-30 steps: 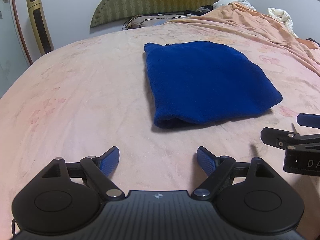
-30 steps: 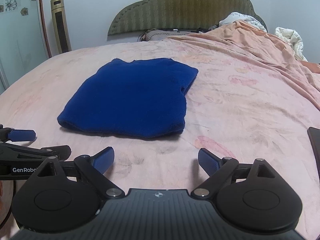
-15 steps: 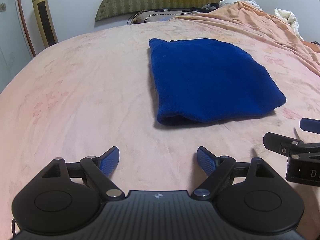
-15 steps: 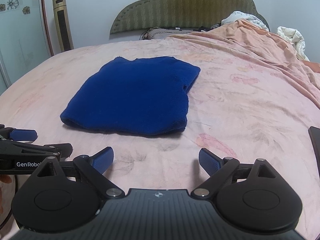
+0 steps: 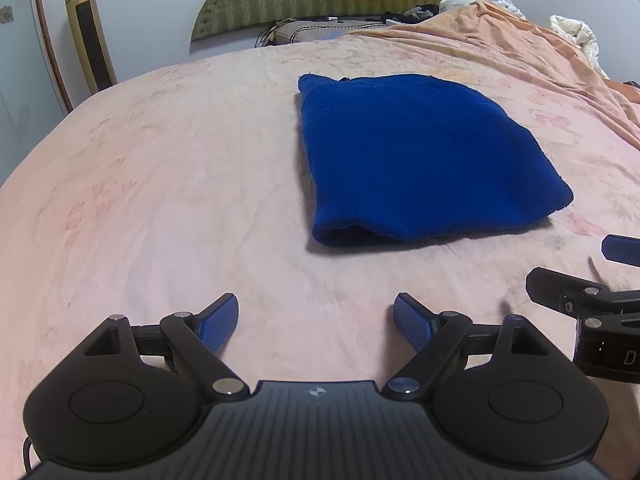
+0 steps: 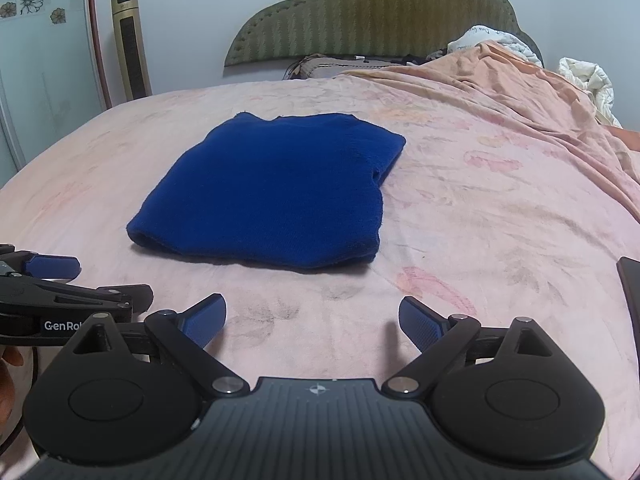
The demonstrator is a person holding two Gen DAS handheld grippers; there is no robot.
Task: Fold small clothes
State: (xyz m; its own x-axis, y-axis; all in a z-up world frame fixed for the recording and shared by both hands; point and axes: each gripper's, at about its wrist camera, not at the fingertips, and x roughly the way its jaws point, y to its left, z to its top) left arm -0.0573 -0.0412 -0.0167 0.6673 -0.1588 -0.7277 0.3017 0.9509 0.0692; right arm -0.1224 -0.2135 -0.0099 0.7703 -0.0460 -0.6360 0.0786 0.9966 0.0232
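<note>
A dark blue knit garment lies folded into a flat rectangle on the pink bedsheet. It also shows in the right wrist view. My left gripper is open and empty, hovering over the sheet short of the garment's near left corner. My right gripper is open and empty, short of the garment's near edge. The right gripper shows at the right edge of the left wrist view; the left gripper shows at the left edge of the right wrist view.
An orange blanket is heaped along the bed's right side with white bedding behind. A green headboard and pillow stand at the far end. A gold tower fan stands by the wall. A dark flat object lies at the right edge.
Both grippers have drawn back slightly and tilted down, so the garment sits a little lower in view. The garment has not moved. Both jaws stay open.
</note>
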